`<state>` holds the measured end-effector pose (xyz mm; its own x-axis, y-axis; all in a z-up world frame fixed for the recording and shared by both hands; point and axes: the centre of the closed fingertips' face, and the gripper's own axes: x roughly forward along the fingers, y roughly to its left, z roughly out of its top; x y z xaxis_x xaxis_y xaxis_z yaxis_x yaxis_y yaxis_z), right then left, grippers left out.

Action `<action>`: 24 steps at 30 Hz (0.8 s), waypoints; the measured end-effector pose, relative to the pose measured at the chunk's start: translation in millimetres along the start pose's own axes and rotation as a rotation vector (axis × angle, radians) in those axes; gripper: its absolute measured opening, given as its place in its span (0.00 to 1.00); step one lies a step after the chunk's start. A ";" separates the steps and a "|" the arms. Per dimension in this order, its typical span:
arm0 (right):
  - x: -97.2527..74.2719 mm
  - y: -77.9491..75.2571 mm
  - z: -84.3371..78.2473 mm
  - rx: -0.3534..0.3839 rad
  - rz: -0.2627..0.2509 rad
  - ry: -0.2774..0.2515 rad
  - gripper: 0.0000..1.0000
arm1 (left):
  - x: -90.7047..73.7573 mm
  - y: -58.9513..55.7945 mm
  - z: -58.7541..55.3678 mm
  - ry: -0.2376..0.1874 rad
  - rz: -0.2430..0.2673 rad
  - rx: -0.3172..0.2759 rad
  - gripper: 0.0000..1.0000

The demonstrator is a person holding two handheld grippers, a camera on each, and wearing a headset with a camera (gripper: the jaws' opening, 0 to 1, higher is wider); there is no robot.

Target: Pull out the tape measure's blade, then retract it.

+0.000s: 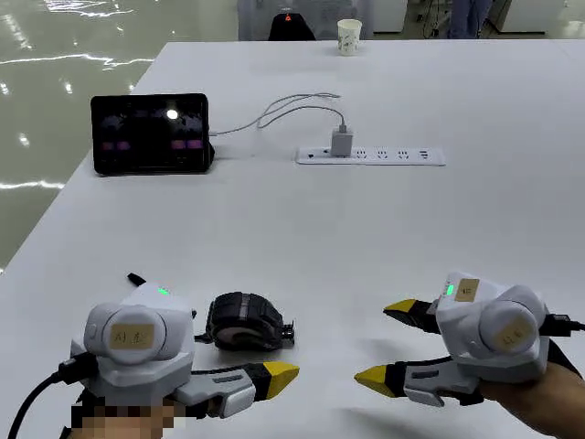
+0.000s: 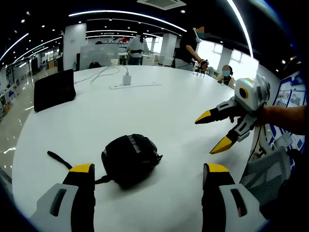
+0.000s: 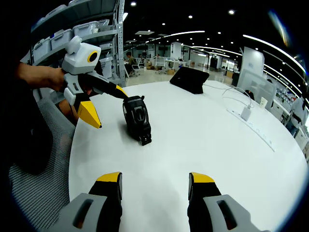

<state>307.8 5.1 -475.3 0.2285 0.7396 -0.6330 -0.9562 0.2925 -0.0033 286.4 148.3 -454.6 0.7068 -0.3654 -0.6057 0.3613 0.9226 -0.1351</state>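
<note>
A black tape measure (image 1: 242, 320) lies on the white table (image 1: 366, 229), its blade not drawn out and a short strap trailing from it. My left gripper (image 1: 239, 349) is open beside it; in the left gripper view the tape measure (image 2: 129, 157) sits just ahead of and between the yellow-tipped jaws of the left gripper (image 2: 148, 169), untouched as far as I can see. My right gripper (image 1: 385, 341) is open and holds nothing, a short way right of the tape measure (image 3: 136, 116). From the right gripper (image 3: 154, 177) I see the left gripper (image 3: 107, 106) at the tape measure. The right gripper (image 2: 211, 131) hovers above the table.
A dark tablet (image 1: 149, 133) stands at the far left, near the table's left edge. A white power strip (image 1: 370, 155) with a charger and cable lies mid-table. A paper cup (image 1: 348, 37) stands at the far end. People stand beyond the table.
</note>
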 end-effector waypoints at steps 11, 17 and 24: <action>-20.8 1.2 -1.5 0.053 -0.051 -0.051 0.63 | -9.6 0.4 -9.7 -0.001 -0.016 0.068 0.93; -29.5 0.9 -3.5 0.080 -0.085 -0.085 0.68 | -18.1 -1.4 -13.8 -0.012 -0.037 0.111 0.95; -38.6 4.5 -8.0 0.103 -0.117 -0.109 0.76 | -25.2 -5.3 -13.2 -0.049 -0.053 0.128 0.97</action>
<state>293.2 -27.0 -457.1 0.3607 0.7569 -0.5450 -0.8995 0.4367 0.0112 258.7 154.3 -449.0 0.7123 -0.4220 -0.5609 0.4717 0.8795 -0.0627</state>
